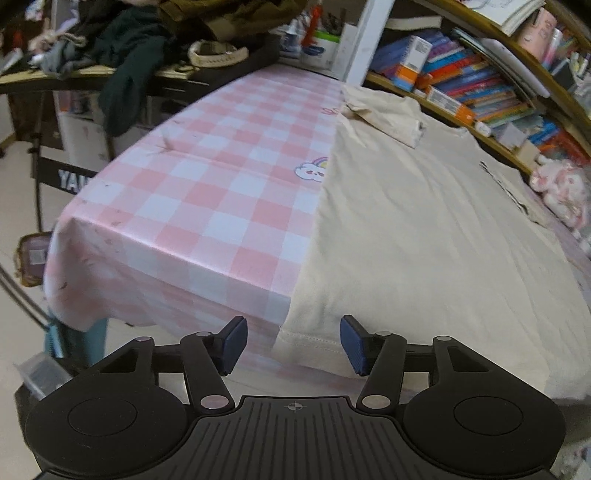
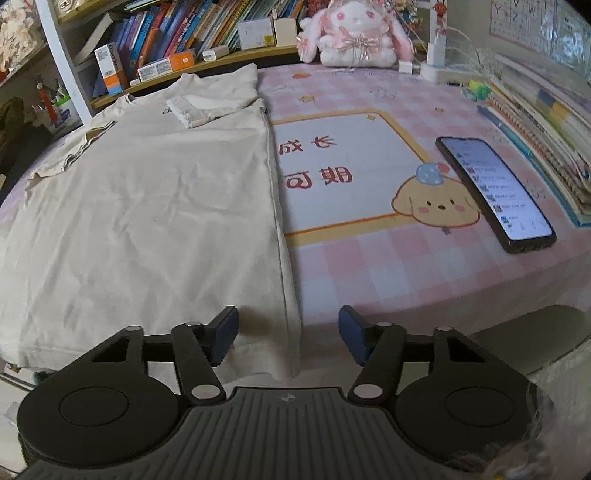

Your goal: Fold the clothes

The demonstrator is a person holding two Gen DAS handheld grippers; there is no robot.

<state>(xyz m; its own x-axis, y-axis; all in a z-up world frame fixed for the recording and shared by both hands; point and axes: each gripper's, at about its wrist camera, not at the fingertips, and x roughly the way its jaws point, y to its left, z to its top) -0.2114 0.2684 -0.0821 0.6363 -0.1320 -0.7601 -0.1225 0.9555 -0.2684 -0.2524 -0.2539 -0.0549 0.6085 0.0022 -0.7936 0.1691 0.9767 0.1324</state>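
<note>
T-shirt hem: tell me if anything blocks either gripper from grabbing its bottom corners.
Nothing visible does. The T-shirt hangs over the table's near edge, and each open gripper, left and right, faces a hem corner directly. The phone lies well off to the side.

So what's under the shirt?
The shirt lies flat on the pink checked tablecloth, hem hanging over the near edge. Whatever print or item the cloth carries beneath it is covered.

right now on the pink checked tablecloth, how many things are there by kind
cream cotton t-shirt, sleeves folded in: 1
black smartphone, screen lit: 1
pink and white plush rabbit: 1
total: 3, leaving out the blurred clutter along the right edge
</note>
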